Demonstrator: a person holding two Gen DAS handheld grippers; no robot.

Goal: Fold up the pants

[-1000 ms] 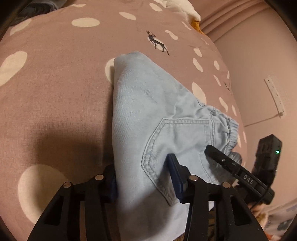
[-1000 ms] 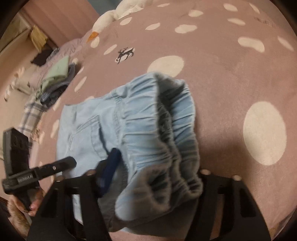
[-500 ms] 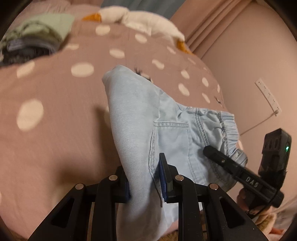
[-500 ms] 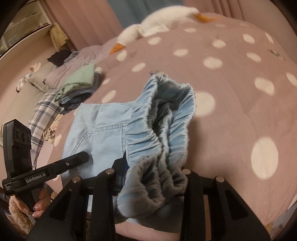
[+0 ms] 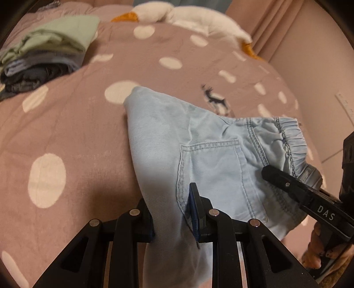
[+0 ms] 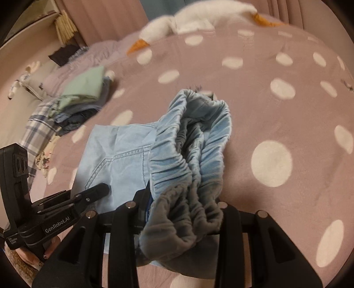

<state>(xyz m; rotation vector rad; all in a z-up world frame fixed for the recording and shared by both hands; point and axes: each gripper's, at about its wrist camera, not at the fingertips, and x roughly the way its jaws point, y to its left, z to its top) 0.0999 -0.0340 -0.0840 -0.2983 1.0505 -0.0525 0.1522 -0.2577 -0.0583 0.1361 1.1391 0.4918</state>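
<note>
Spotted bed [image 5: 77, 133] carried the pants [image 5: 212, 155] mid-bed, already folded small. Your left gripper [image 5: 171, 210] clamped one fold; right gripper [image 6: 183, 212] clamped the waistband [image 6: 199, 144]. Laying flat remained, by my guess.

The pants [image 5: 199, 150] have been raised off the bed [image 5: 66, 124] by both claws, left claw [image 5: 172, 212] and right claw [image 6: 177, 212]. The views have been tilted up, so that a clothes stack [image 5: 44, 53] and a plush goose [image 6: 199, 20] are now seen.
</note>
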